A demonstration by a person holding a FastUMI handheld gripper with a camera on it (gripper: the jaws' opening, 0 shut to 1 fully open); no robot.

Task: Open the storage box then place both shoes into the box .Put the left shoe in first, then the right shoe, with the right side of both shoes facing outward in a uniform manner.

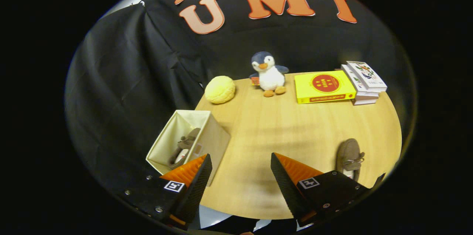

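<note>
A cream fabric storage box (212,137) stands open at the table's left edge, just ahead of my left finger. One brown shoe (183,146) lies inside it. A second brown shoe (349,155) lies on the wooden table (273,131), just beyond my right finger. My gripper (241,166) is open, held above the table's near edge, with nothing between its fingers.
At the far side of the table sit a round yellow cushion (220,89), a plush penguin (268,74), a yellow book (323,86) and a stack of books (364,81). Black cloth walls the booth behind and to the left.
</note>
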